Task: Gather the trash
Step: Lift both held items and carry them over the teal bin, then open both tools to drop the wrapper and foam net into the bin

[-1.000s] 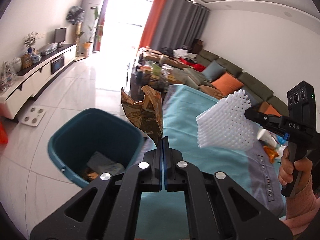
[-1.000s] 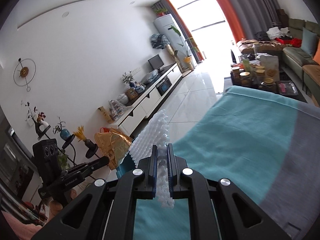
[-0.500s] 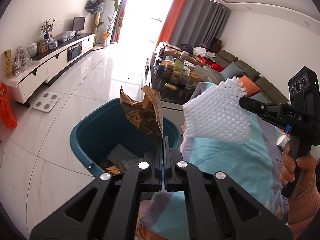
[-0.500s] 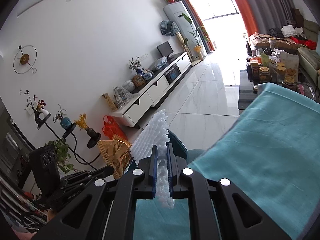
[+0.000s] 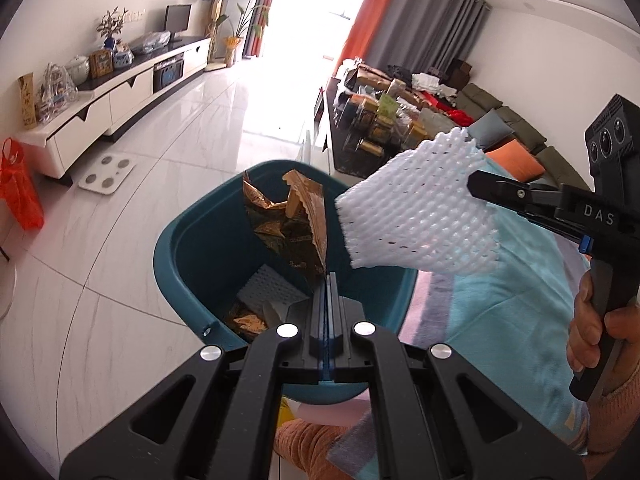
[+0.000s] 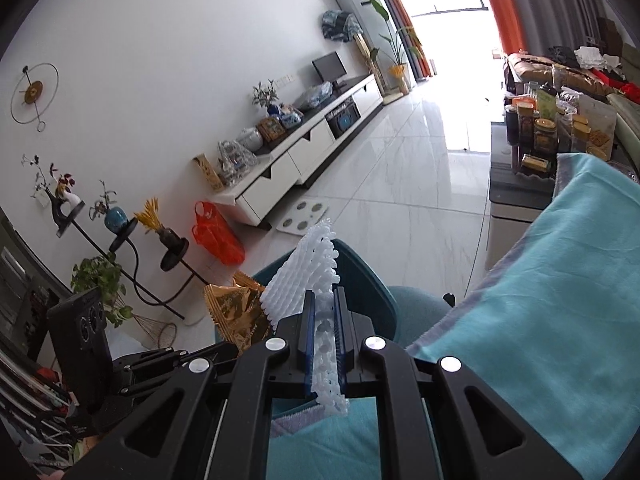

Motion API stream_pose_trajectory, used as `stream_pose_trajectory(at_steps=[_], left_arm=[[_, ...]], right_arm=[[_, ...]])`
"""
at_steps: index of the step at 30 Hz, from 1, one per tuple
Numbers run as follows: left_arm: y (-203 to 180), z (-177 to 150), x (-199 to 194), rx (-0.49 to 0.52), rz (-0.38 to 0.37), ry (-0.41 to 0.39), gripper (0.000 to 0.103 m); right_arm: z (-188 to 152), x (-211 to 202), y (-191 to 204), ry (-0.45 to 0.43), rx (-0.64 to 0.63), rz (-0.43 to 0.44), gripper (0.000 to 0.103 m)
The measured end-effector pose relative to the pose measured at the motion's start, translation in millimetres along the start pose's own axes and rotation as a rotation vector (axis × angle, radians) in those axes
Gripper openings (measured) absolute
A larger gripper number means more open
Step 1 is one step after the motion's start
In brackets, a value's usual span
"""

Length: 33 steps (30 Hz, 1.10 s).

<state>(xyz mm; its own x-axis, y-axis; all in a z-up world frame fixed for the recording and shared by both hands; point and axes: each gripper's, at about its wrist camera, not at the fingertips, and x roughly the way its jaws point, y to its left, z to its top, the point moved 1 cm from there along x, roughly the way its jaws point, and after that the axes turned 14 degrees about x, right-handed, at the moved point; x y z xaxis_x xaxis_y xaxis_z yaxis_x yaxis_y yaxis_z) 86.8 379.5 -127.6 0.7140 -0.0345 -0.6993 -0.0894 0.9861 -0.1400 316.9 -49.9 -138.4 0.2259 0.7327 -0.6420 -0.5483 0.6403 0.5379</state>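
Trash goes into a deep teal plastic bin (image 5: pixel 188 264) standing on the pale tiled floor beside a turquoise-covered table (image 5: pixel 516 320), with scraps already lying inside. Over the bin, the right gripper (image 6: pixel 325 312) is clamped on a white foam mesh sleeve (image 5: pixel 416 216). The left gripper (image 5: pixel 327 280) pinches a crumpled gold-and-brown foil wrapper (image 5: pixel 292 220).

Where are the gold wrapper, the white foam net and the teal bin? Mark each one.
gold wrapper (image 5: pixel 294 224), left wrist view, crumpled middle.
white foam net (image 5: pixel 420 216), left wrist view, centre of mesh.
teal bin (image 5: pixel 188 256), left wrist view, left inner wall.
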Motion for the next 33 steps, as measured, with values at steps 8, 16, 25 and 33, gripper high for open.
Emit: stream_pose_trajectory(at_steps=[8, 16, 25, 33], left_arm=[[5, -4, 20, -0.022, 0.019, 0.034, 0.001], [1, -4, 34, -0.025, 0.038, 0.048, 0.001], [-3, -2, 49, -0.029, 0.053, 0.062, 0.001], [-2, -2, 61, -0.040, 0.054, 0.078, 0.004]], right_arm=[[1, 26, 6, 0.041, 0.003, -0.029, 0.008], [0, 38, 8, 0.069, 0.007, -0.050, 0.008], [1, 49, 14, 0.090, 0.007, -0.063, 0.009], [0, 57, 18, 0.112, -0.002, -0.078, 0.012]])
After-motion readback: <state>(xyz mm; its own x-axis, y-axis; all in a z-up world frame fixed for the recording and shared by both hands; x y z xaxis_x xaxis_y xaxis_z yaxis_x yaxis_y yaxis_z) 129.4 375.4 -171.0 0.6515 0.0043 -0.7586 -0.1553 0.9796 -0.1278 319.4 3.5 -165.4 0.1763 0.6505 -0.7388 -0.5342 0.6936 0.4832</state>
